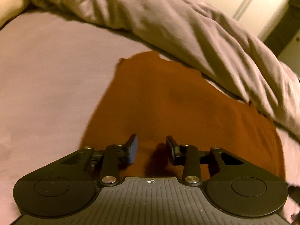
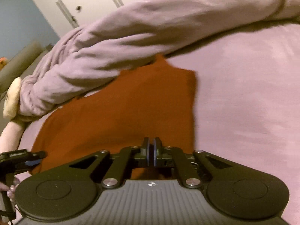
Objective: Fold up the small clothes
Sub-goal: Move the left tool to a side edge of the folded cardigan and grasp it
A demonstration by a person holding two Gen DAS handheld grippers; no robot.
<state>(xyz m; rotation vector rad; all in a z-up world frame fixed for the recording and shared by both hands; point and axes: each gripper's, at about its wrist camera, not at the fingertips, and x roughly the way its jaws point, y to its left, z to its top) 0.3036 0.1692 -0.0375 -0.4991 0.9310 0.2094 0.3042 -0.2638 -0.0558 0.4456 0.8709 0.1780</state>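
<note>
A rust-orange garment [image 1: 168, 101] lies flat on the lilac bed sheet [image 1: 46, 65]; its far end is tucked under a rumpled duvet. My left gripper [image 1: 152, 148] hovers over the garment's near part with the jaws partly apart. Cloth and a dark crease show in the gap, and the pads are not pressing on it. In the right wrist view the same garment [image 2: 121, 108] fills the centre. My right gripper [image 2: 151, 149] is shut over its near right part, pads together, and no cloth shows pinched between them. The left gripper [image 2: 38, 158] sits at the garment's near left corner.
A crumpled lilac duvet [image 1: 187, 28] [image 2: 131, 37] runs along the garment's far side. White cupboard doors [image 2: 90, 3] stand behind it. A cream cushion-like thing [image 2: 11, 97] lies at the bed's left edge. A hand [image 2: 8, 189] holds the left gripper's handle. Bare sheet [image 2: 253, 103] stretches to the right.
</note>
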